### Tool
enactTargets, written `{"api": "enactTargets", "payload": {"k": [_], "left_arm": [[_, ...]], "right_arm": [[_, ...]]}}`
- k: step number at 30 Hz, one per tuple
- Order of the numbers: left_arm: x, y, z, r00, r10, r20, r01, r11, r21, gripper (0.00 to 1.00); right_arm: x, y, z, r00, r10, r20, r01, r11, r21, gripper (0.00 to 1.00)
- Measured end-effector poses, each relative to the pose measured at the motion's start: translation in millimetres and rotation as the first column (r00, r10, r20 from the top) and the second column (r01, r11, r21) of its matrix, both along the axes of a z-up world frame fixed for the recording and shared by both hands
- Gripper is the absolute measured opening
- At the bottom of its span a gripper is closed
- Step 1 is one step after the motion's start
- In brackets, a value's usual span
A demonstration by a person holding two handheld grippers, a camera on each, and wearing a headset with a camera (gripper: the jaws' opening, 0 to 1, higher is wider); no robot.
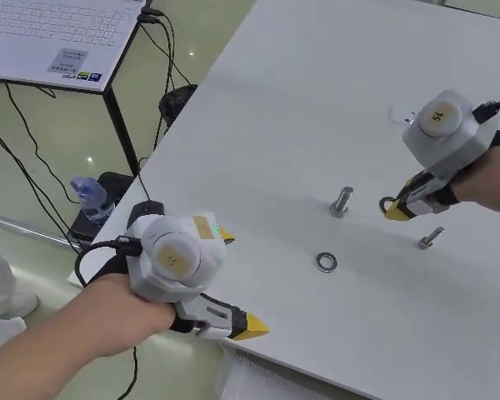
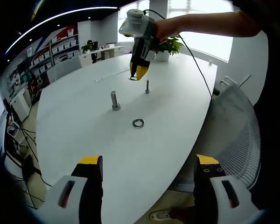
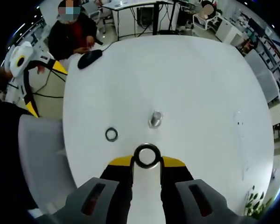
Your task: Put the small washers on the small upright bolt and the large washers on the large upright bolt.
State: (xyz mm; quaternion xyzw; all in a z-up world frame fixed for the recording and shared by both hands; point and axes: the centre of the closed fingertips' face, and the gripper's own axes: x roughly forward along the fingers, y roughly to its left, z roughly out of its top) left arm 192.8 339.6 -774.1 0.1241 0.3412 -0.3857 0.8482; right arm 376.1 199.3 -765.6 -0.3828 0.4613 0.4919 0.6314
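The left gripper (image 2: 148, 164) hovered at the near edge of the white table (image 1: 317, 100), jaws spread wide and empty. The loose washer (image 1: 321, 263) lay flat ahead of it. Beyond stood the large bolt (image 1: 342, 202), axis vertical. The held washer (image 3: 136, 156) sat flat between the narrow jaws of the right gripper (image 1: 396, 210), just beside the large bolt. The small bolt (image 1: 431, 238) stood near, on the gripper's other side. By ring size, the held washer probably suited the large bolt. The right gripper view placed that bolt straight ahead of the jaws. The left gripper view showed the held washer raised clear of the table.
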Motion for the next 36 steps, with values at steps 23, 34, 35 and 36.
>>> {"api": "enactTargets", "payload": {"k": [23, 34, 35, 36], "left_arm": [[8.5, 8.1, -6.5, 1.0, -0.005, -0.013, 0.005, 1.0, -0.014, 0.79], [9.9, 9.0, -9.3, 1.0, -0.01, -0.018, 0.009, 1.0, -0.019, 0.8], [10.1, 8.9, -9.8, 1.0, -0.011, -0.018, 0.01, 1.0, -0.018, 0.8], [10.1, 8.7, -10.6, 1.0, -0.013, -0.018, 0.013, 1.0, -0.017, 0.8]], "right_arm": [[29.9, 45.8, -19.1, 0.999, 0.032, -0.008, -0.032, 0.999, -0.005, 0.22], [34.6, 55.0, -34.0, 0.998, 0.056, -0.018, -0.057, 0.997, -0.044, 0.22], [34.6, 55.1, -35.3, 0.998, 0.058, -0.018, -0.058, 0.997, -0.046, 0.22], [34.3, 54.9, -37.0, 0.998, 0.058, -0.021, -0.059, 0.997, -0.05, 0.22]]}}
